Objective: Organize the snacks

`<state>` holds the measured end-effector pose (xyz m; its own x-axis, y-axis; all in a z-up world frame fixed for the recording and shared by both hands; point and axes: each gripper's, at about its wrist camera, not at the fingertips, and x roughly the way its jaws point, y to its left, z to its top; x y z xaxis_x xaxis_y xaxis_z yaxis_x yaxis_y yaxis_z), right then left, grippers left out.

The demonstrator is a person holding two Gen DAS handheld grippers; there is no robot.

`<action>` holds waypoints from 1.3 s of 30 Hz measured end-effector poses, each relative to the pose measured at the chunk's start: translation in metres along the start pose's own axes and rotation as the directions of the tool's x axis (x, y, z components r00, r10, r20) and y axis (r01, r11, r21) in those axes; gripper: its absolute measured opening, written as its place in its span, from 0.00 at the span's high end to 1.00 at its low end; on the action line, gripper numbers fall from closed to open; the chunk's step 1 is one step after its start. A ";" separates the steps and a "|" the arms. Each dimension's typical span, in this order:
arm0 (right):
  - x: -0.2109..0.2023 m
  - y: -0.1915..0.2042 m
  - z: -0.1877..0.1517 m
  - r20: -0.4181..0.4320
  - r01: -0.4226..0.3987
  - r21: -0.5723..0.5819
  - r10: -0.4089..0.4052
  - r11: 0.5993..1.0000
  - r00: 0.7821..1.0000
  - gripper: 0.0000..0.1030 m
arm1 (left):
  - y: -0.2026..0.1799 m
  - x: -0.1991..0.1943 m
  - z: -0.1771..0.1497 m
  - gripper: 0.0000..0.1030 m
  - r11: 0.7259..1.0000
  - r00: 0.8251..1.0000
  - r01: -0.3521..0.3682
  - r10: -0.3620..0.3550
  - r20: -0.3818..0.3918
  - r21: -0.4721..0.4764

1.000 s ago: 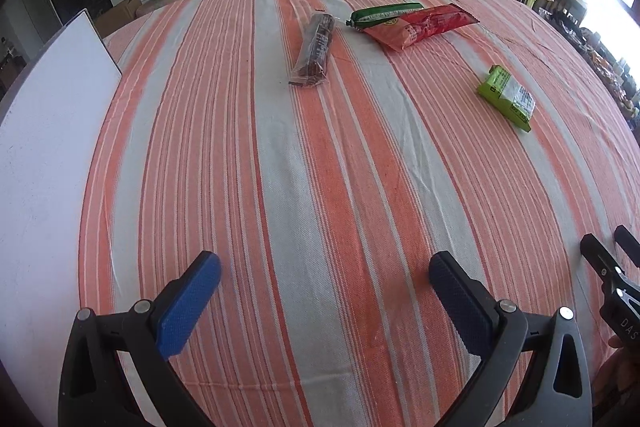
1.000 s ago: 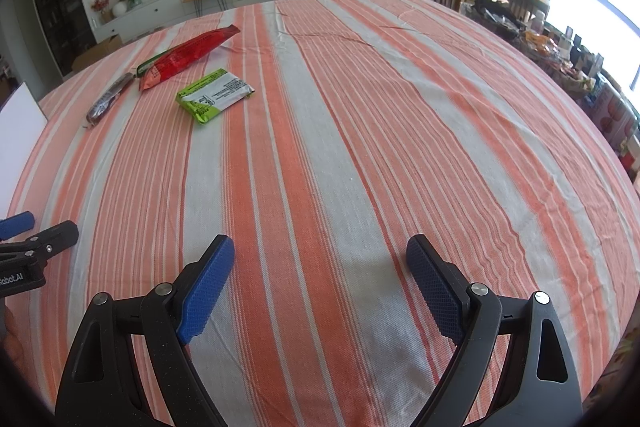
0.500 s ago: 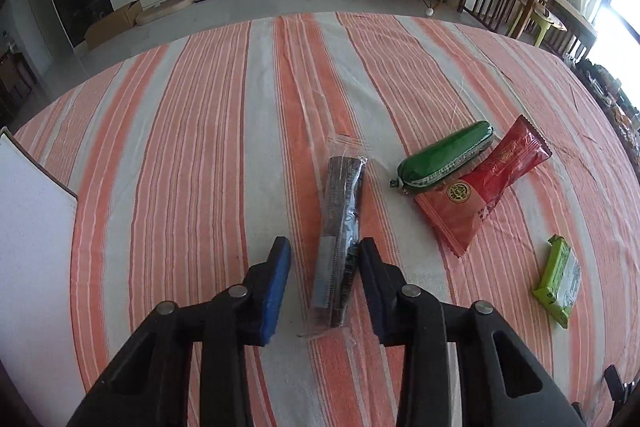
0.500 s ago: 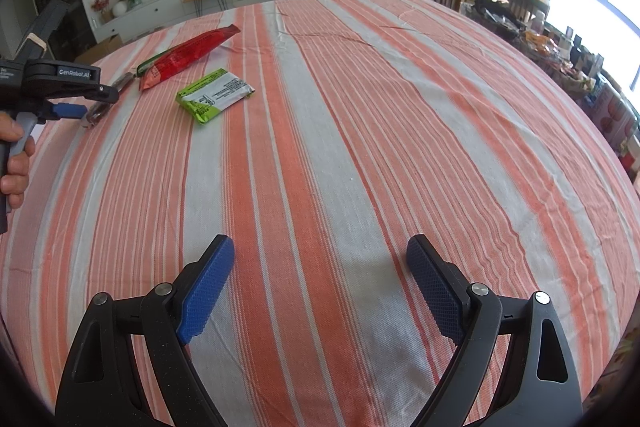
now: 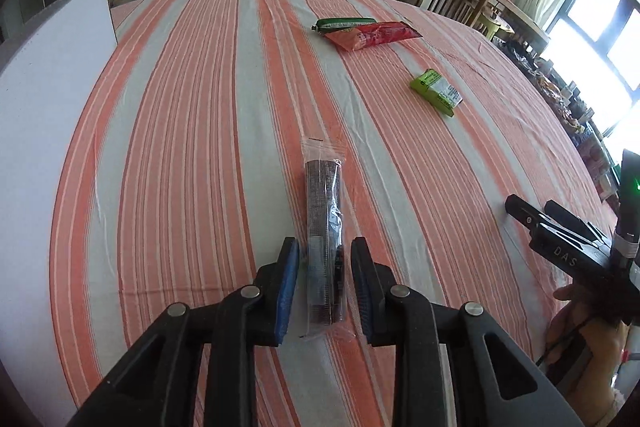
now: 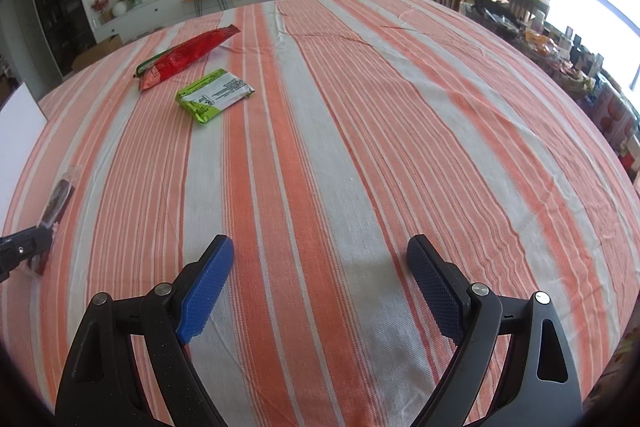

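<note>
My left gripper [image 5: 325,247] is shut on the near end of a dark snack stick in a clear wrapper [image 5: 323,195], which points away from me just above the striped tablecloth [image 5: 192,131]. The stick also shows at the left edge of the right wrist view [image 6: 59,199]. A red packet [image 5: 372,34] lies against a green tube snack [image 5: 344,23] at the far side. A lime-green packet [image 5: 436,91] lies to their right. My right gripper [image 6: 320,259] is open and empty, low over the cloth near the table's front edge.
A white board [image 5: 48,75] lies along the table's left side. The right gripper and the hand holding it [image 5: 568,251] sit at the right of the left wrist view. Chairs and a cluttered side table [image 6: 560,39] stand beyond the far right edge.
My left gripper closed on the dark snack stick and drew it back toward the near side of the table, away from the red and green packets. The right gripper stayed still and open.
</note>
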<state>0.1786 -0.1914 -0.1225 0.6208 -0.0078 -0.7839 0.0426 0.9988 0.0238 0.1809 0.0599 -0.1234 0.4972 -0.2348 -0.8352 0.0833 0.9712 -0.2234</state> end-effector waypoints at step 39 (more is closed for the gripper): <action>0.097 0.072 0.127 -0.127 -0.267 -0.355 0.237 0.896 0.963 0.27 | -0.002 0.024 0.003 0.00 0.976 0.979 -0.189 0.179 0.093 0.107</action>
<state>0.3412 -0.1267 -0.1182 0.5087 0.2350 -0.8283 -0.4051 0.9142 0.0106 0.1954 0.0525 -0.1416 0.5824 -0.0518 -0.8113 0.0801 0.9968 -0.0062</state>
